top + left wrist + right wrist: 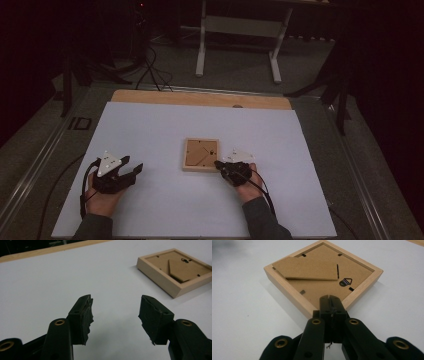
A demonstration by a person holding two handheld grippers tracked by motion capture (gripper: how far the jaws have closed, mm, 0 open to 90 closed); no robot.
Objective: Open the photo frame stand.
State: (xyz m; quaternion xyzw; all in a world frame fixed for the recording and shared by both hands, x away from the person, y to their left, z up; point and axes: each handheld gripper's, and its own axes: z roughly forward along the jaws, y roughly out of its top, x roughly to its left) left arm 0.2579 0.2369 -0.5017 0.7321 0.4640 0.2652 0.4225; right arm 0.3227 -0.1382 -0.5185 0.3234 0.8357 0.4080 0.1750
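Observation:
A small square wooden picture frame lies face down on the white board, its brown backing and folded easel flap facing up. My right gripper is shut, its joined tips at the frame's near right corner, over the rim; nothing shows between the jaws. My left gripper rests open on the board well left of the frame, its jaws wide apart with bare board between them. The frame sits ahead of it to the right.
The white board lies on a wooden tabletop whose strip shows along the far edge. Behind the table stand a white desk frame and floor cables. Metal rails run along both sides.

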